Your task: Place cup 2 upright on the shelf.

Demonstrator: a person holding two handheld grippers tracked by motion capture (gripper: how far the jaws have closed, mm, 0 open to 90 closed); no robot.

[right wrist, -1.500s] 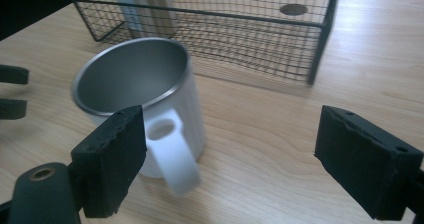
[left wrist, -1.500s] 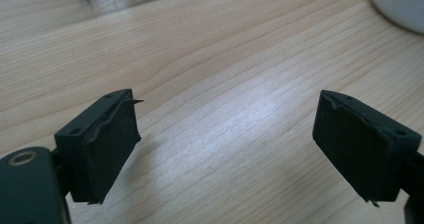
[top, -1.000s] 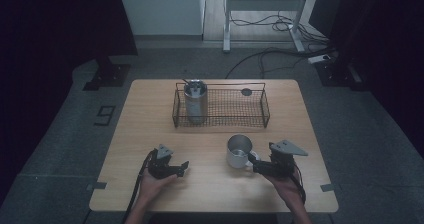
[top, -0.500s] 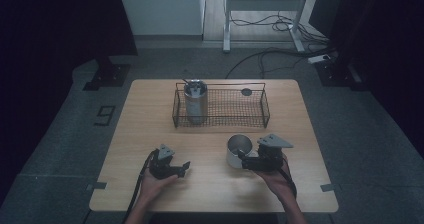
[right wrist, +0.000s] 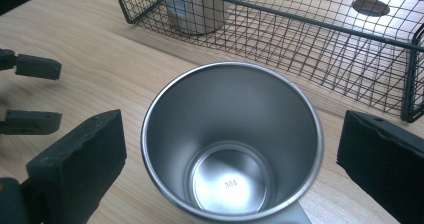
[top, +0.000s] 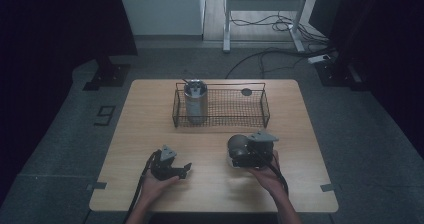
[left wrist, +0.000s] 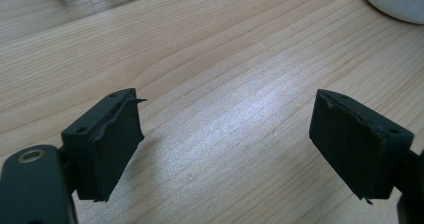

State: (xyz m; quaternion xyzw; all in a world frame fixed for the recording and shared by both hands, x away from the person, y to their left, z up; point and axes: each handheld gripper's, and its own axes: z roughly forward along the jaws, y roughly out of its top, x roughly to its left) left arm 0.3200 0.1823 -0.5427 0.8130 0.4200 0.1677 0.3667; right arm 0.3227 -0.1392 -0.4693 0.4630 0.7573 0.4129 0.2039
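The steel cup [right wrist: 232, 144] stood upright near the right part of the tabletop's [top: 150, 114] front half, just in front of the wire basket [top: 260, 115], and it was empty: its round, brushed-metal inside ran down to a flat bottom stamped with small digits, under a thin, bright rim. In the right gripper view the cup sat between the two black fingers [right wrist: 80, 159] of the right gripper [right wrist: 232, 159], which stood spread on either side of it with a gap of bare wood showing at each side, so they pinched nothing; seen from above, the right gripper [top: 248, 154] lay over the cup [top: 236, 143] in the person's right hand [top: 267, 176]. Behind it, the rectangular black mesh basket, with its open top and a heavier wire around the rim, stood along the middle of the far edge and held a tall metal cylinder [top: 196, 101] upright in its left end, while a small dark round disc [top: 246, 91] showed at its far right part. The left gripper [top: 172, 166] rested near the front edge, left of centre, its square, rubber-faced fingers [left wrist: 107, 139] apart over pale, straight-grained wood with nothing between them, though they had just been closing.
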